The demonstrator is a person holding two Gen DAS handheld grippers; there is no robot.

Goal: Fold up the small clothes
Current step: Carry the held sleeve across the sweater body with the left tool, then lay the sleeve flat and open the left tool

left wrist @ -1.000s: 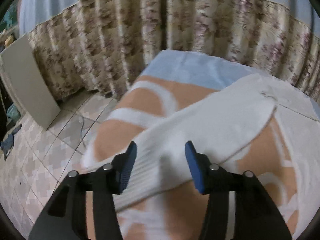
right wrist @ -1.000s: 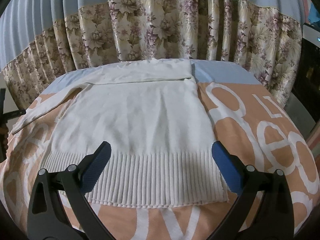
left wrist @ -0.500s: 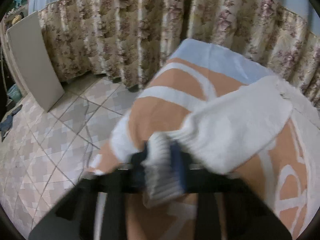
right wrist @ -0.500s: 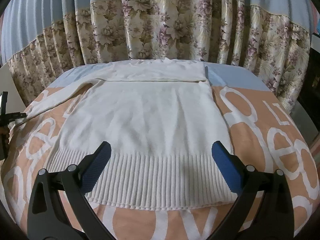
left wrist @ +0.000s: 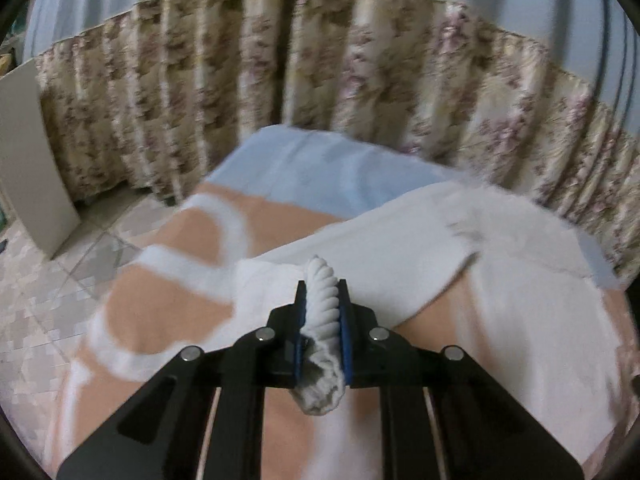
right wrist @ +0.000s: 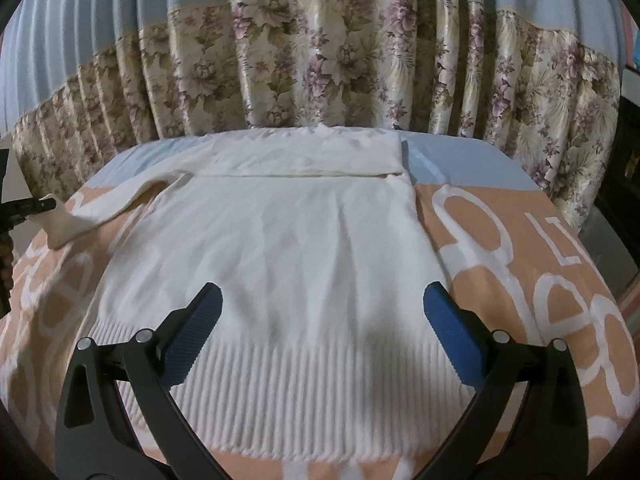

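Note:
A white knit sweater (right wrist: pixel 296 248) lies flat on the orange-and-white blanket (right wrist: pixel 520 248), ribbed hem toward me, right sleeve folded across the top. My left gripper (left wrist: pixel 322 296) is shut on the ribbed cuff (left wrist: pixel 320 300) of the left sleeve (left wrist: pixel 380 248) and holds it lifted off the blanket. In the right wrist view that gripper (right wrist: pixel 44 203) shows at the far left edge with the sleeve (right wrist: pixel 132 196) stretched up to it. My right gripper (right wrist: pixel 320 308) is open and empty, hovering just above the sweater's hem (right wrist: pixel 320 392).
A floral curtain (right wrist: pixel 340 72) hangs behind the bed. A light blue sheet (right wrist: pixel 460 160) covers the far end. Tiled floor (left wrist: pixel 40 280) and a leaning white board (left wrist: pixel 28 160) lie off the bed's left side.
My left gripper has closed on the sleeve cuff and lifted it off the blanket. My right gripper has stayed open over the hem, shifting only slightly.

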